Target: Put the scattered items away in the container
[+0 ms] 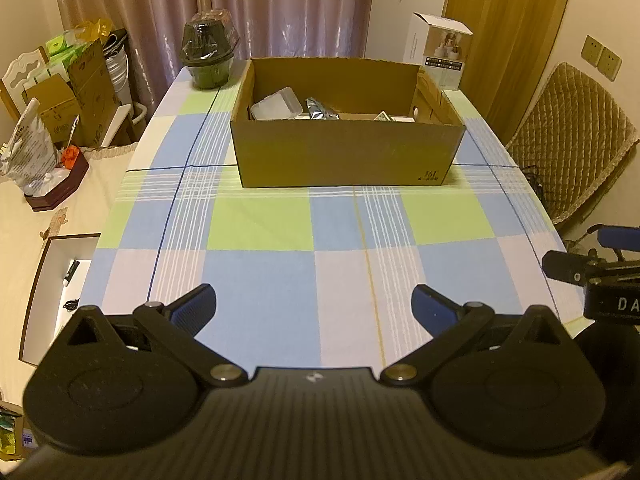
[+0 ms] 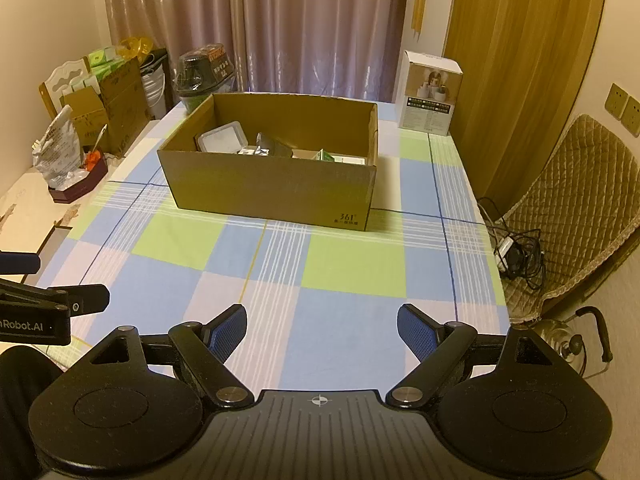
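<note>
Looking from the left wrist, the left gripper (image 1: pixel 314 306) has its fingers wide and empty — the cardboard box (image 1: pixel 344 152) sits mid-bench toward the far edge, things already inside. From the right wrist, the right gripper (image 2: pixel 322 330) is wide and empty too. No loose items show on the bench — check its edges slowly.

You are in a home dining room: checked tablecloth (image 1: pixel 260 232), quilted chair (image 2: pixel 568 200), drawn curtains (image 2: pixel 280 20), and household boxes (image 1: pixel 80 92) stacked alongside.
</note>
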A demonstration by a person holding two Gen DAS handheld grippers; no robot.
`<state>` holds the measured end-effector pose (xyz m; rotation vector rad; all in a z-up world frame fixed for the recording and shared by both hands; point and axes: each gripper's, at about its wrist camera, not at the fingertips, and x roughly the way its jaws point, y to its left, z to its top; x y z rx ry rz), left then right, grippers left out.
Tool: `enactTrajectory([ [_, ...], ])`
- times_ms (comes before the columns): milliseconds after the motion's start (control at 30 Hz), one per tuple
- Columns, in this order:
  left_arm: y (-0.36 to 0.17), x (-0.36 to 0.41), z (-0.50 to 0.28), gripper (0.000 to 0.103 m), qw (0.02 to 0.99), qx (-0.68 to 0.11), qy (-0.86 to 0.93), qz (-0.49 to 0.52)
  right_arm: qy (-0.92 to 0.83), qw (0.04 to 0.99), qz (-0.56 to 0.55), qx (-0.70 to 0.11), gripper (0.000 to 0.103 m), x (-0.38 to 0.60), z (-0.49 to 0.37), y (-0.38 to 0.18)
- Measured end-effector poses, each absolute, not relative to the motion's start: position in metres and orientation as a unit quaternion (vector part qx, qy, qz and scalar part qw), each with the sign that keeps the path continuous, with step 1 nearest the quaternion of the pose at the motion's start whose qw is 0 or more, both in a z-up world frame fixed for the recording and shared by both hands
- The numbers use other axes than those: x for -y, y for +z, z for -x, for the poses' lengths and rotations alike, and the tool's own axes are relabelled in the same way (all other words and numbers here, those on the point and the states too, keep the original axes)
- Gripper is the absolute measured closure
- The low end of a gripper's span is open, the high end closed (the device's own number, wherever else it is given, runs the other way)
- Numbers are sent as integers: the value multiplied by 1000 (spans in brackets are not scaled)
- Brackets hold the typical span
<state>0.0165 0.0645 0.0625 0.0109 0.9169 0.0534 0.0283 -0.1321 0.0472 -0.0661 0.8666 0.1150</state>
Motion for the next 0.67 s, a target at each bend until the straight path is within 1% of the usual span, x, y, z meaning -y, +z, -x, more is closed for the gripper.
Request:
enactTrajectory([
  [667,57,-66,-17,1,899,-437,29,-10,58,902,32,-427,15,130,-28,40],
])
